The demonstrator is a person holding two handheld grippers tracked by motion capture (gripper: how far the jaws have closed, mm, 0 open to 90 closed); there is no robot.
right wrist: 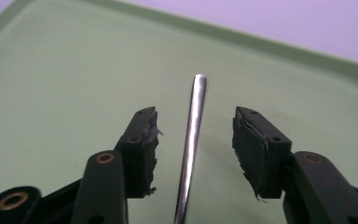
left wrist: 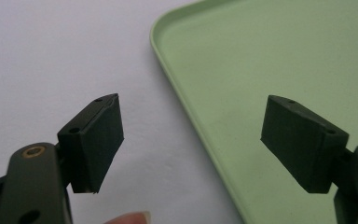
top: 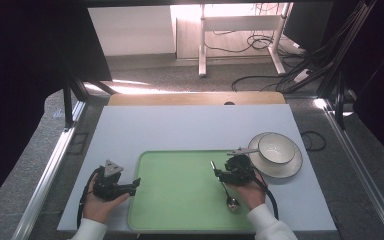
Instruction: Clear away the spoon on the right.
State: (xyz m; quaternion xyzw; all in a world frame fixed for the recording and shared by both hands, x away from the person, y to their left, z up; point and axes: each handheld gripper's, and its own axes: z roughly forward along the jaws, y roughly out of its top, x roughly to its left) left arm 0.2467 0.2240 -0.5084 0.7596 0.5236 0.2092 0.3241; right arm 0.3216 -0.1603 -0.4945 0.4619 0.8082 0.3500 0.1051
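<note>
A metal spoon (top: 232,201) lies on the green tray (top: 180,200), its handle pointing away from the person and its bowl near the tray's front edge. My right gripper (top: 216,173) is open around the handle. In the right gripper view the handle (right wrist: 194,126) runs up between the two jaws with a gap on each side of it. My left gripper (top: 135,184) is open at the tray's left side. In the left gripper view its jaws stand one on each side of the tray's rim (left wrist: 177,93), with nothing between them (left wrist: 193,102).
A white bowl (top: 276,148) sits on a plate (top: 290,167) on the white table (top: 190,125), just right of the tray and close behind the right hand. Metal rails run along both table sides.
</note>
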